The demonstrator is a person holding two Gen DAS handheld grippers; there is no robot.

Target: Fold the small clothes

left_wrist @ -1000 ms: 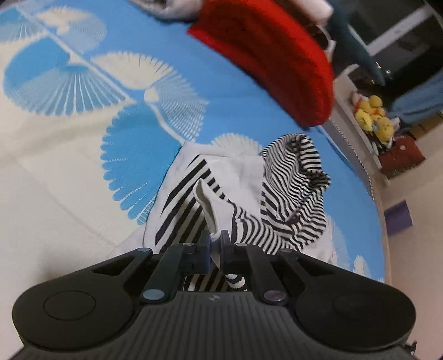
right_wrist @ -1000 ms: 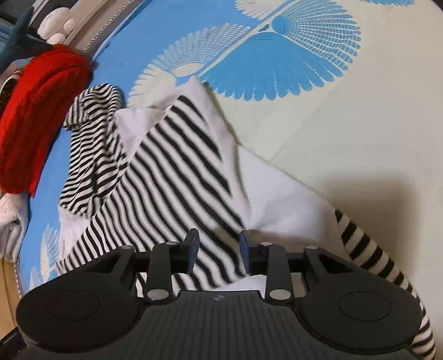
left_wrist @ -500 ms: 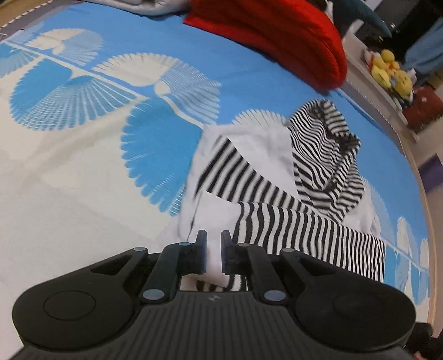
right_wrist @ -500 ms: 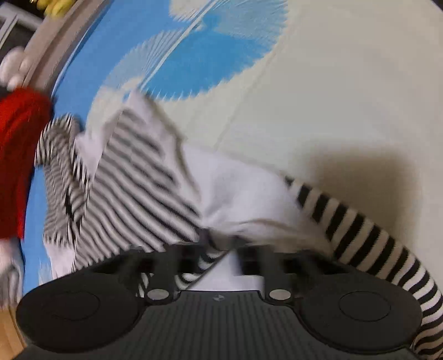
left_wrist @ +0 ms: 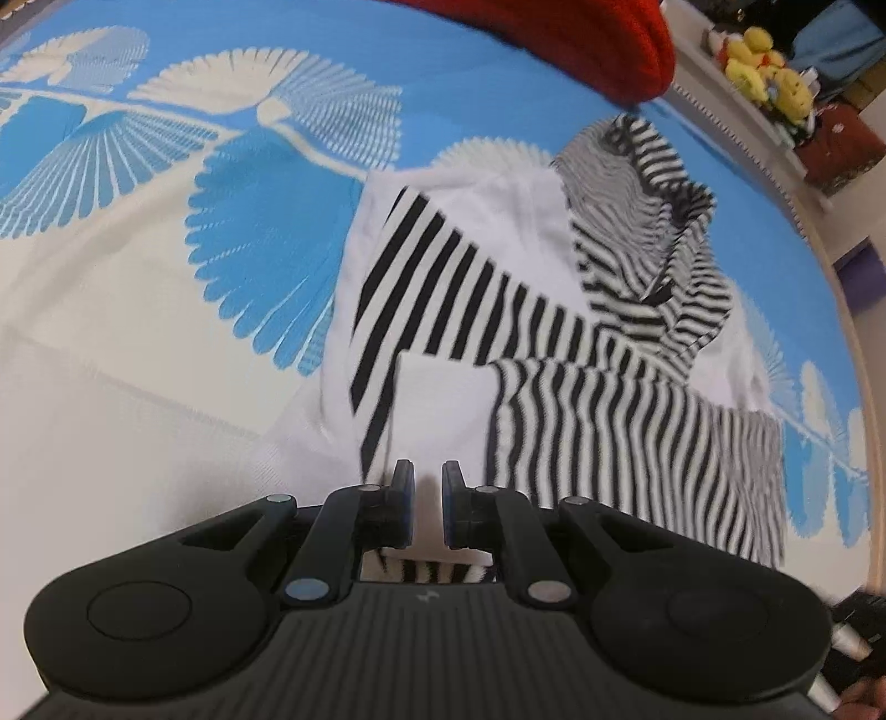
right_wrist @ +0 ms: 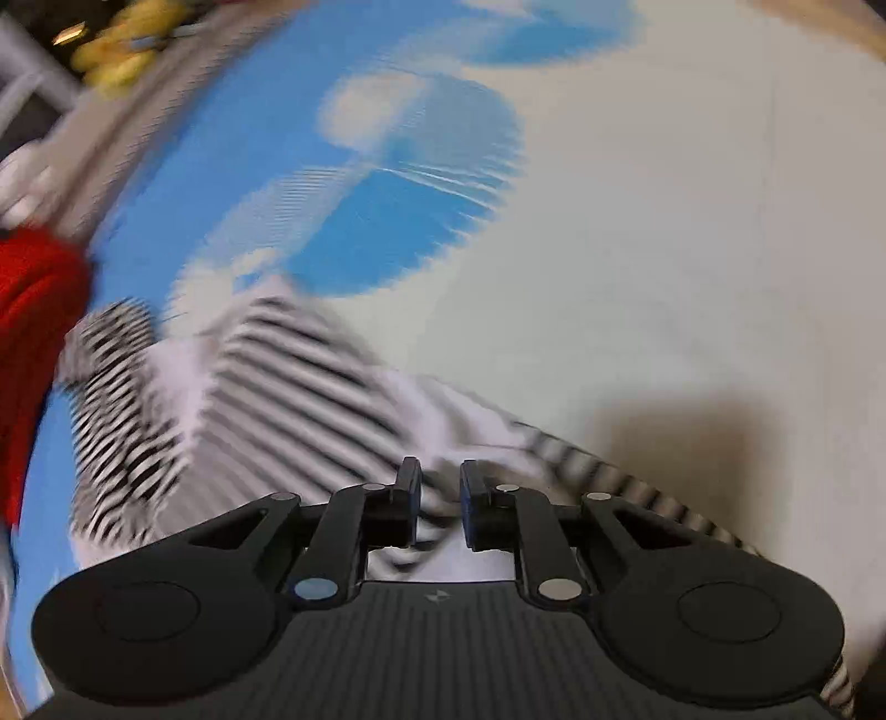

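Both tongs point down at the striped garment. In the left wrist view, the left gripper (left_wrist: 427, 507) sits at the bottom centre, its jaws nearly together with white cloth of the small striped hoodie (left_wrist: 554, 310) between them; it looks clamped on that fold. The hoodie lies in the centre and right of the frame on the blue and cream bedcover (left_wrist: 166, 277), with a red knitted item (left_wrist: 581, 39) at the top.

In the right wrist view, which is blurred, the right gripper (right_wrist: 440, 507) at the bottom centre has its jaws opening, with striped cloth between them. The hoodie spreads to the lower left.

I think the risk is that the folded sleeve slips open again if the right side lets go before the cloth lies flat.
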